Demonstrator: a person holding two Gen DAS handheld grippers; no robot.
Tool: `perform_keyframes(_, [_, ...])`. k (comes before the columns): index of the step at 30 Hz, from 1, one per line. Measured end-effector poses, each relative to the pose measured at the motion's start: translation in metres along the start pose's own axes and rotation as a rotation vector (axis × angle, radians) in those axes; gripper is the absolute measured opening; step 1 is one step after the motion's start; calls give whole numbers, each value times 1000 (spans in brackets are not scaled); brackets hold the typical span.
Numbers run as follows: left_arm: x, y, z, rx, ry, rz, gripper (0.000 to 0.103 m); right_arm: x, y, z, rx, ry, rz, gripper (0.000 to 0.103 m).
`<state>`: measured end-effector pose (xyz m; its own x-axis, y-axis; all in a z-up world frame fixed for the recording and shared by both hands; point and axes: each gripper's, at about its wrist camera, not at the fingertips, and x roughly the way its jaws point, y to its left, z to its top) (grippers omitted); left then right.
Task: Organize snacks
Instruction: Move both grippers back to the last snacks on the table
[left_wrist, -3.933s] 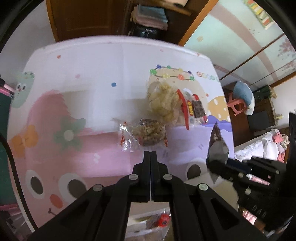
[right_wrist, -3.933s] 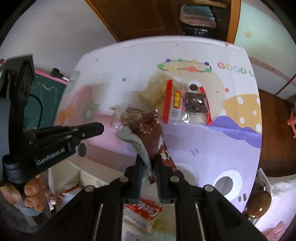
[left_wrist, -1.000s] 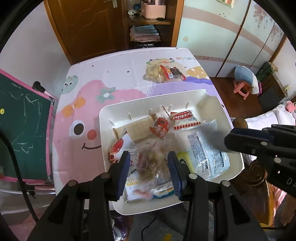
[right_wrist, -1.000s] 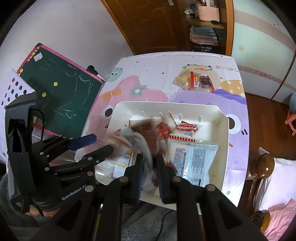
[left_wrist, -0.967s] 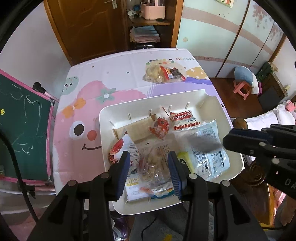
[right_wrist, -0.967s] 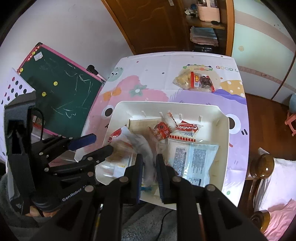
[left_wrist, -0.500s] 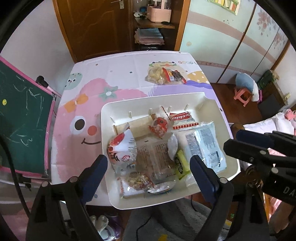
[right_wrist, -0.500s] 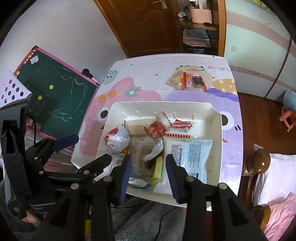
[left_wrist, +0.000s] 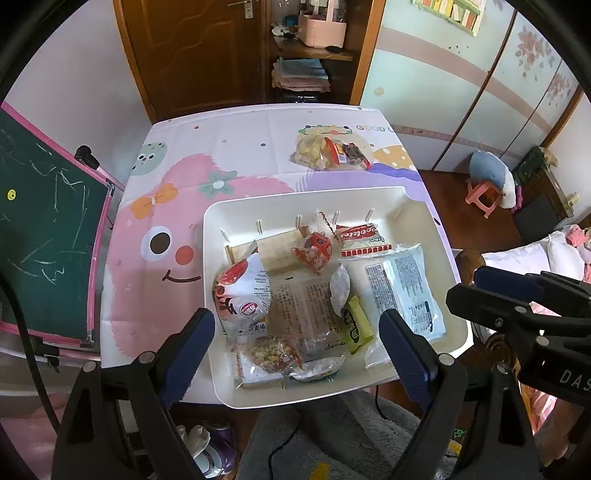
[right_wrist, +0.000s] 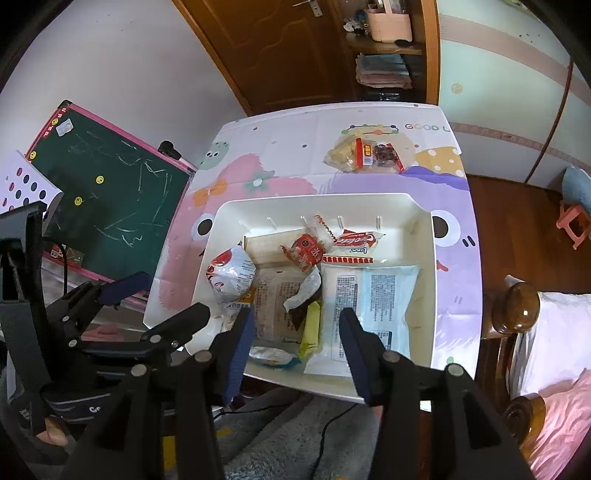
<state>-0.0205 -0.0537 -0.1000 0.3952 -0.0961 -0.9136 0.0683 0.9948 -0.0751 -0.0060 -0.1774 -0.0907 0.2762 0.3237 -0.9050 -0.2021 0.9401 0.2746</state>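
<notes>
Your left hand-held gripper (left_wrist: 297, 345) has its jaws spread wide with nothing between them, and your right hand-held gripper (right_wrist: 297, 334) is about half open and has just been opening, also empty; both hang over the near end of the white tray (left_wrist: 413, 206). The release looks done: the clear nut-snack packet (left_wrist: 271, 352) lies inside the tray's near rim and the brown-and-silver wrapper (right_wrist: 304, 295) rests in the tray's middle. Lift both straight up before you travel, so no pad catches a loose wrapper edge. Two snacks are still outside, just beyond the tray's far rim: the bag of pale puffs (left_wrist: 312, 153) and the red-edged packet (left_wrist: 349, 153), touching each other. The tray's near rim overhangs the worktop (left_wrist: 236, 147) edge, so avoid pressing down there. The worktop beyond the tray's far-left corner is bare; your right-hand tool sits close beside the tray's right wall, so stagger the reaches
</notes>
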Motion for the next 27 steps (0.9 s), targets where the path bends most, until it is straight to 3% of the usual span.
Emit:
perform_keyframes(15, [1,1,13,15,4,6,90,2,-7,7,24,-2,-8,49])
perform_keyframes(27, [10,-1,61,81,-35,26,90,9,-19,51,47,-35,-49,49])
